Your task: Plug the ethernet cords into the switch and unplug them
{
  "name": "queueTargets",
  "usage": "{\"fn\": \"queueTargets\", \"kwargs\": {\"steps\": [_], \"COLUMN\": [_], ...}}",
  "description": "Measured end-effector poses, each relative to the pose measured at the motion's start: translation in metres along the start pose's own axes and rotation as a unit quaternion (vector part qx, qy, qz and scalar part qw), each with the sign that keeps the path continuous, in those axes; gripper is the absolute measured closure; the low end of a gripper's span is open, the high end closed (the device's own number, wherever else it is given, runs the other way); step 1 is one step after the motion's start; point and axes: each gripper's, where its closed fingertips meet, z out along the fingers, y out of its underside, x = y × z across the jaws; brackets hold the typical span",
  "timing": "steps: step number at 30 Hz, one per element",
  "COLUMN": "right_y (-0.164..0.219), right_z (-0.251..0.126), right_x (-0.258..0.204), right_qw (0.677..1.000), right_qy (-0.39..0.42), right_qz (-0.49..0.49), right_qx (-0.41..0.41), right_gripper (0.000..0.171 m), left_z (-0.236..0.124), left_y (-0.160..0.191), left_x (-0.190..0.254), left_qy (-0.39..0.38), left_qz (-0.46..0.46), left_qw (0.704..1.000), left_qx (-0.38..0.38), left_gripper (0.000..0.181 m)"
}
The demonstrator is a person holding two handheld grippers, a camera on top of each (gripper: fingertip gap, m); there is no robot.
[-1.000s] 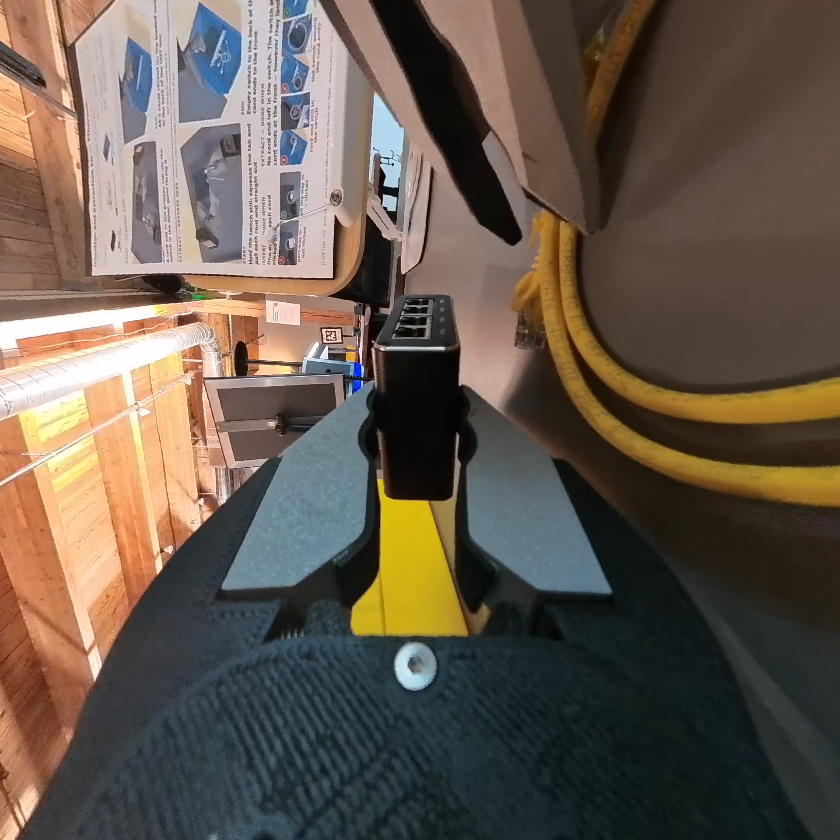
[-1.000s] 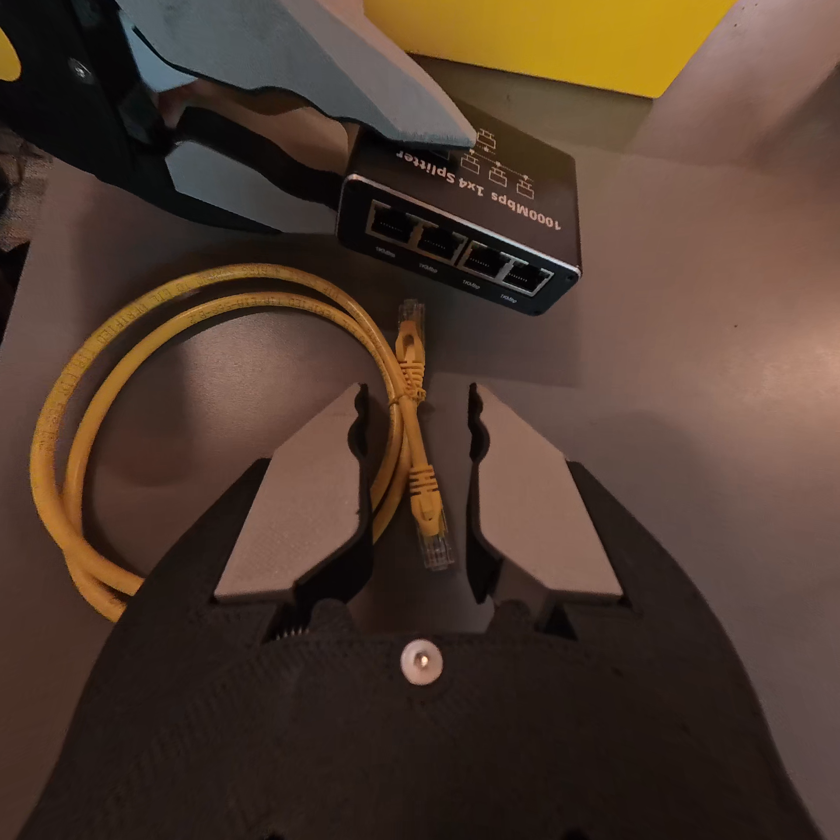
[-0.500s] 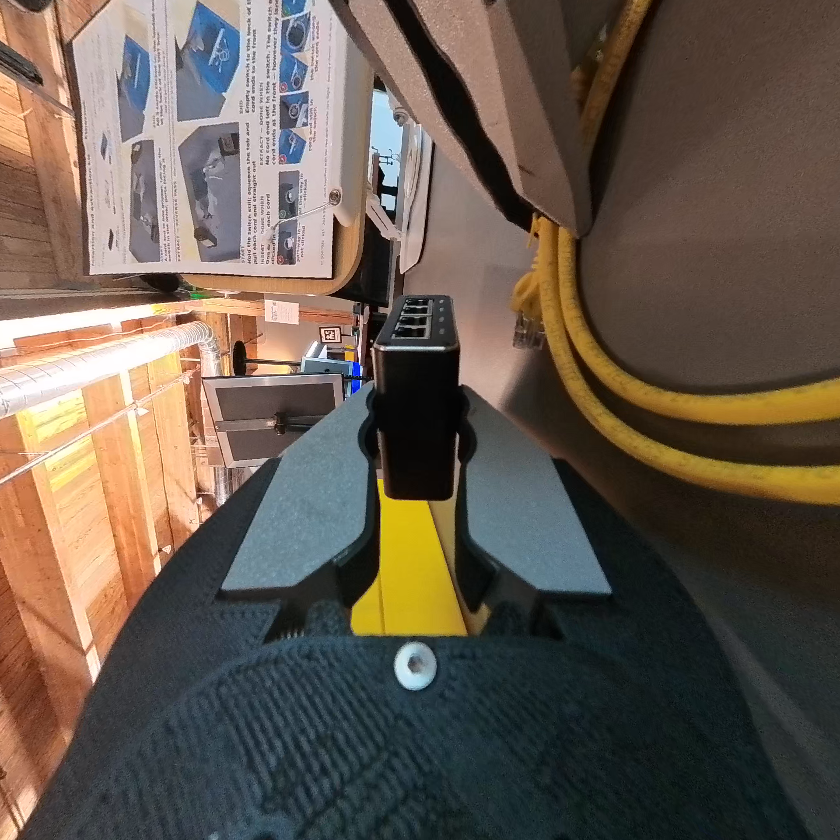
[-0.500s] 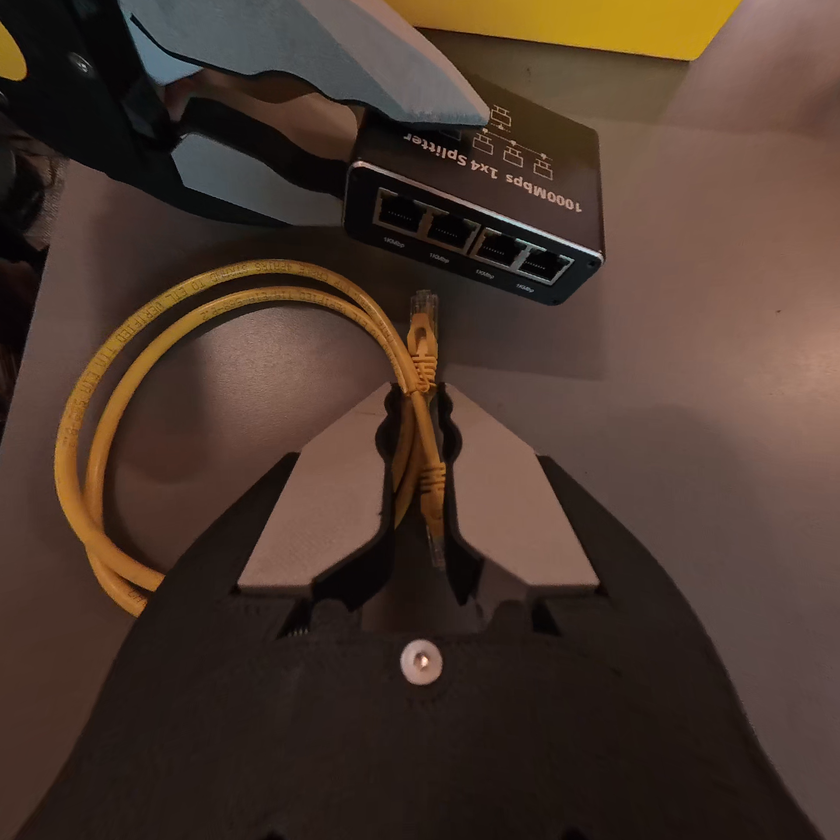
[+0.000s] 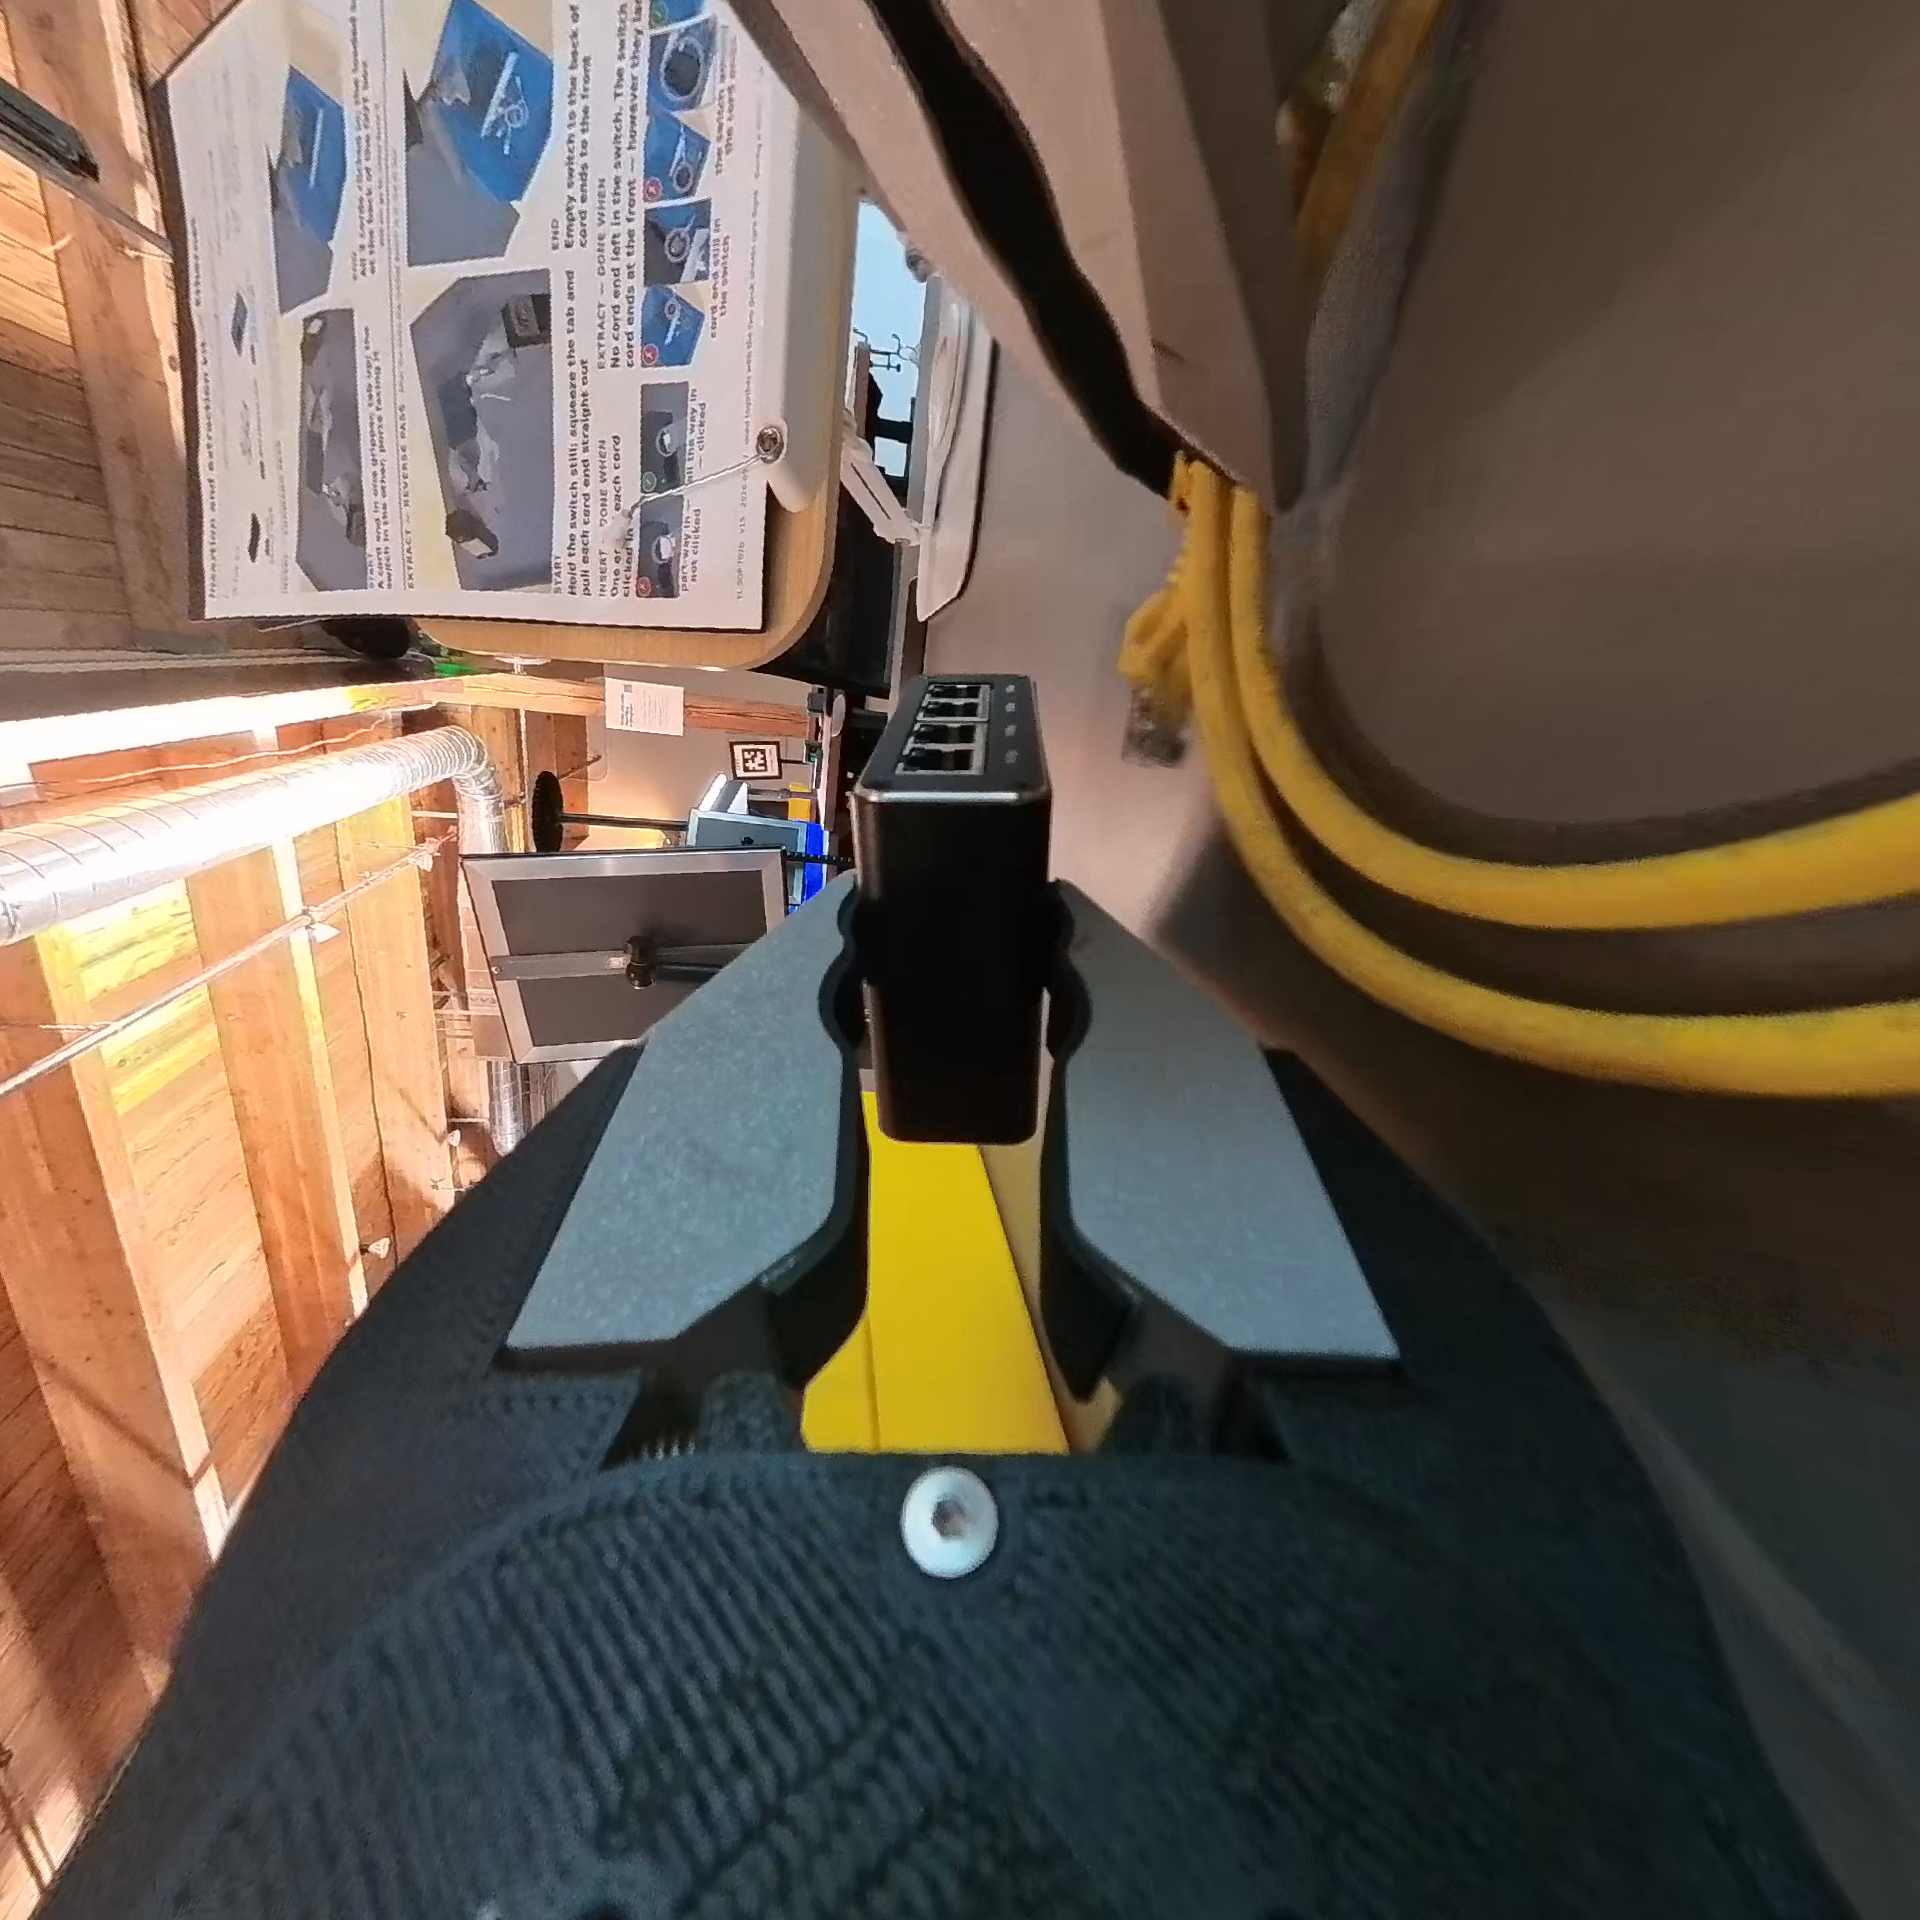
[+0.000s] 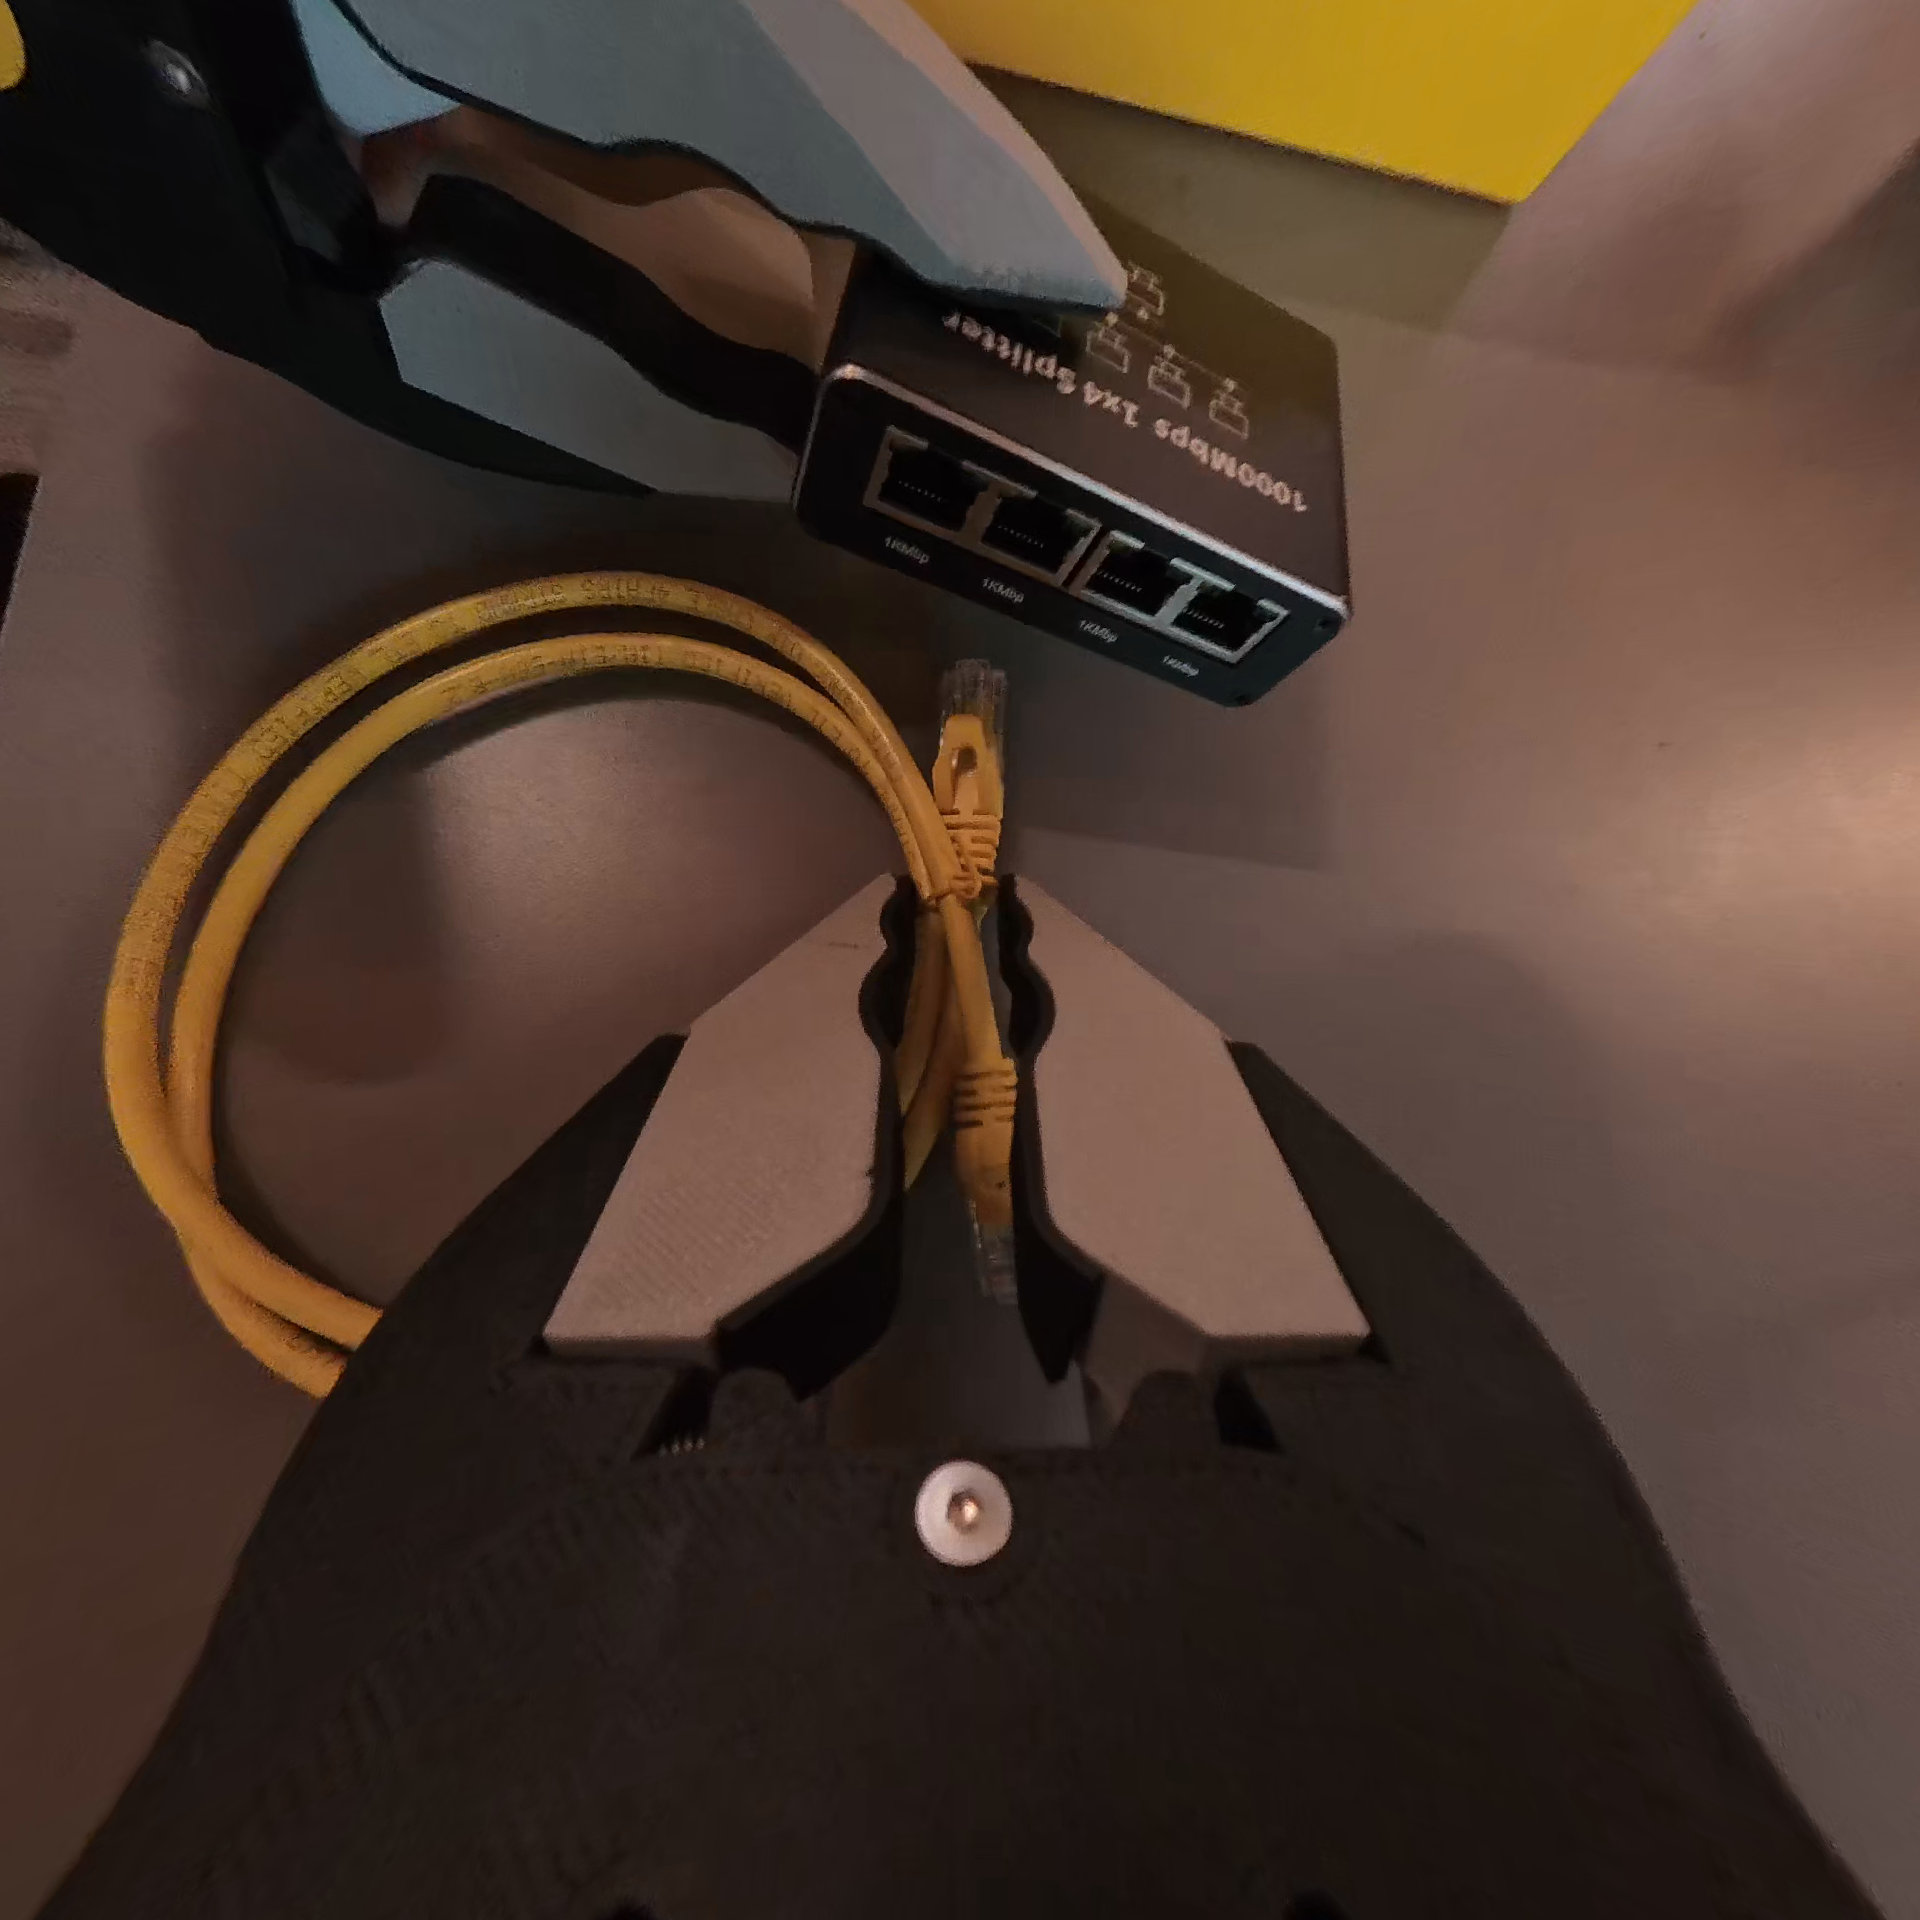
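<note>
The black switch [image 6: 1143,447] lies on the grey table, its four empty ports facing my right gripper. My left gripper [image 5: 951,914] is shut on the switch [image 5: 951,997] at its left end; it also shows in the right wrist view [image 6: 727,208]. My right gripper [image 6: 951,899] is shut on the yellow ethernet cord [image 6: 208,883] just behind one connector [image 6: 971,727], which points at the ports a short way off. The cord's second connector [image 6: 987,1174] lies between my fingers. The cord [image 5: 1558,904] and the right gripper [image 5: 1091,260] also show in the left wrist view.
A yellow block [image 6: 1299,83] sits behind the switch. The grey table [image 6: 1558,935] is bare to the right. In the left wrist view an instruction sheet [image 5: 468,312] on a board, wooden walls and a metal duct [image 5: 208,831] stand in the background.
My right gripper has closed on the yellow cord behind its connector and moved toward the switch. The left gripper still holds the switch in place.
</note>
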Motion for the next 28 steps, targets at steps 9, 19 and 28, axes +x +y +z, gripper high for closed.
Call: {"fn": "queueTargets", "kwargs": {"steps": [9,19,28], "right_y": [0.014,0.080,0.042], "right_z": [-0.033,-0.071,-0.103], "right_x": [0.041,0.100,0.123], "right_qw": [0.995,0.963,0.940], "right_qy": [0.099,0.209,0.306], "right_qz": [0.020,0.145,0.152], "right_qx": [-0.013,-0.087,0.028], "right_gripper": [0.159,0.158,0.113], "left_z": [0.002,0.013,0.010], "left_y": [0.006,0.025,0.029], "left_x": [-0.003,0.021,0.014], "left_qy": [0.001,0.051,0.107], "left_qz": [-0.023,-0.041,-0.220], "left_qw": [1.000,0.995,0.966], "left_qx": [-0.015,-0.075,-0.083], "left_gripper": [0.151,0.149,0.122]}}
